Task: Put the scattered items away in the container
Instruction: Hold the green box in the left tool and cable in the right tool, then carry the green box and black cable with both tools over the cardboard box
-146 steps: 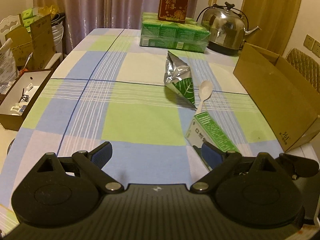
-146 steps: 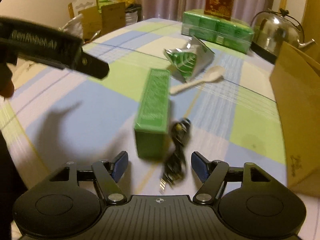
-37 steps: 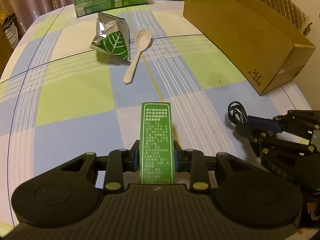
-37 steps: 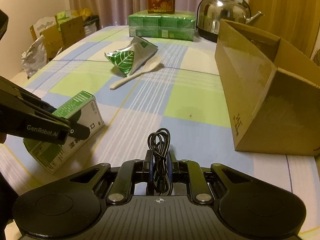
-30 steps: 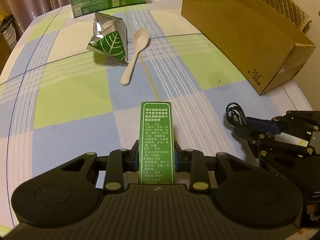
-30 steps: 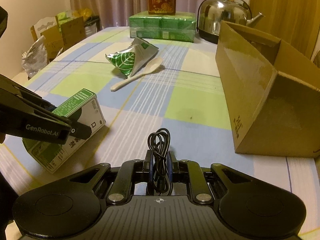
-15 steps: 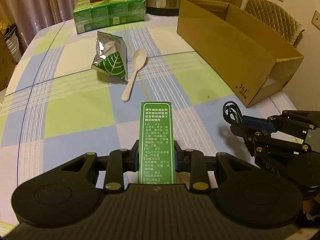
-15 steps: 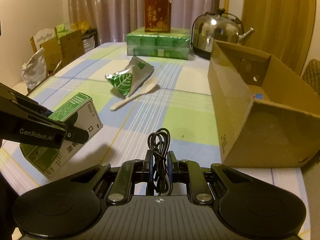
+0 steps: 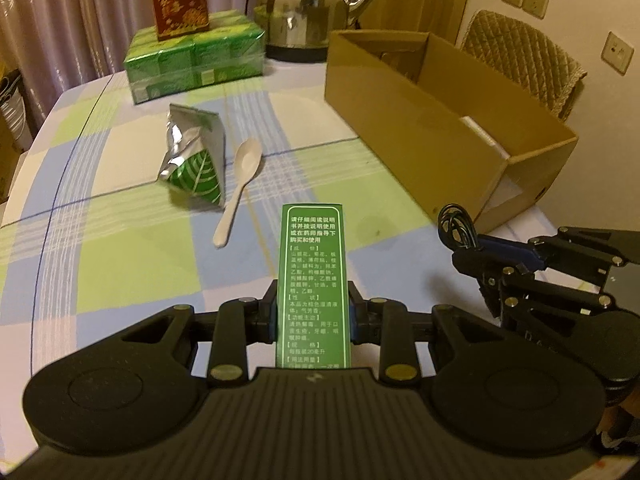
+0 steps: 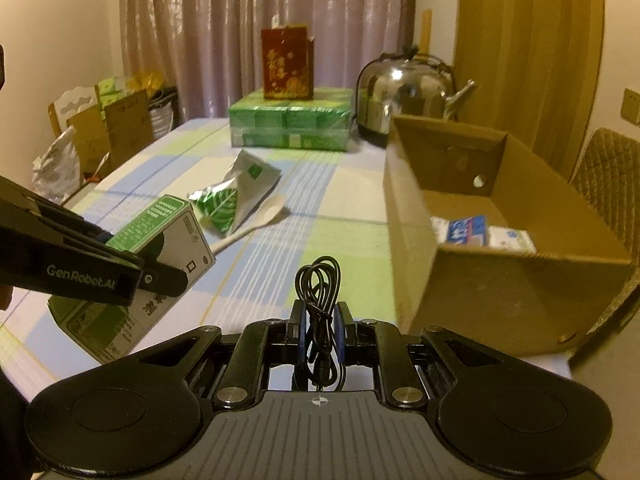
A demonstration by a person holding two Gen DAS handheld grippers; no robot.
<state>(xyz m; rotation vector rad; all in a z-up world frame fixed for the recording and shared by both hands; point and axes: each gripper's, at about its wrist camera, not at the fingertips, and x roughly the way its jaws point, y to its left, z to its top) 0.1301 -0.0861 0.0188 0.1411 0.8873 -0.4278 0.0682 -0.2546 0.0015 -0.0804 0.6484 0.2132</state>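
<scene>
Cardboard box (image 10: 472, 280) stands open at the right of the checked table (image 9: 132, 264), a couple of small packets (image 10: 482, 232) already lying in its bottom. We hold two of the scattered things clear of the cloth: our left tongs (image 9: 313, 312) are clenched on a green carton (image 9: 313, 280), our right tongs (image 10: 319, 334) on a coiled black cable (image 10: 319, 300). A foil pouch (image 9: 194, 160) and a white spoon (image 9: 238, 196) lie touching on the table. Behind them stand green packs (image 9: 192, 60) and a steel kettle (image 9: 308, 8).
</scene>
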